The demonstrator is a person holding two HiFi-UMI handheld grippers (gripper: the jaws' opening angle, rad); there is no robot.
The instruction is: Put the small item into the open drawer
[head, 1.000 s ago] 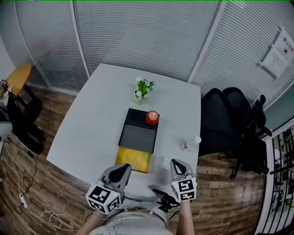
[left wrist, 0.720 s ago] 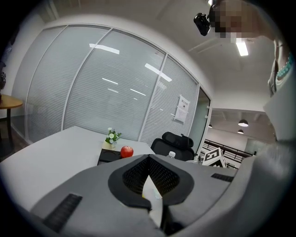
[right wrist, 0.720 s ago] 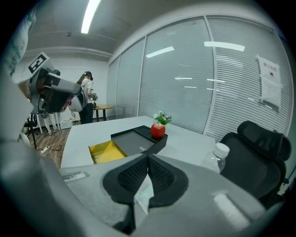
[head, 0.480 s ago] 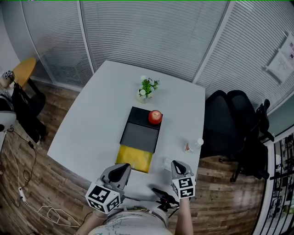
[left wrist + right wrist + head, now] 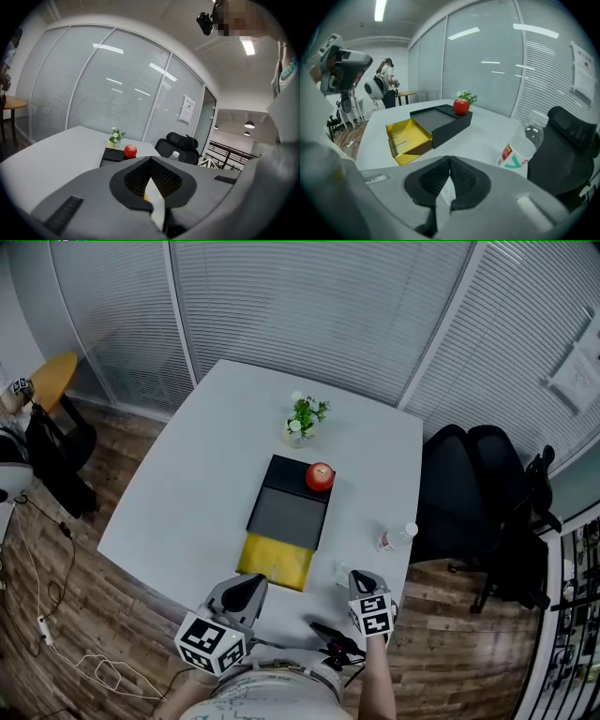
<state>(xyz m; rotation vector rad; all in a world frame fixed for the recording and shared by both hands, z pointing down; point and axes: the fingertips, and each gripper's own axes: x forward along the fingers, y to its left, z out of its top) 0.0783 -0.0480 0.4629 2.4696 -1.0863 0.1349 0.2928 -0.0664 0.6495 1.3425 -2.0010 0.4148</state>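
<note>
- The left gripper (image 5: 246,591) is held at the near edge of the table (image 5: 183,493). Its jaws are seen together in the left gripper view, with nothing clamped between them.
- The right gripper (image 5: 360,578) is also held at the near edge, to the right of the left one. Its jaws are clenched tip to tip and nothing is grasped.
- The small item (image 5: 339,573), a pale translucent object, lies on the table just ahead of the right gripper and just right of the open drawer. It is outside the drawer and is not gripped. In the right gripper view it cannot be made out clearly behind the closed jaws.
- The open drawer (image 5: 274,562) is yellow and is pulled out toward the person from a flat black box (image 5: 289,507). Its interior is seen bare.
- An apple (image 5: 319,476) rests on the far right corner of the box. A water bottle (image 5: 394,538) stands to the right of the box, apart from it. A small potted plant (image 5: 302,418) stands beyond the box.
- Step in hand, as judged: the approach to the small item by the right gripper; the grasp has not yet been made.
- Next move, as judged: the right jaws must be opened and set on either side of the item. The item must then be closed on, lifted, carried left over the drawer wall and released inside.
</note>
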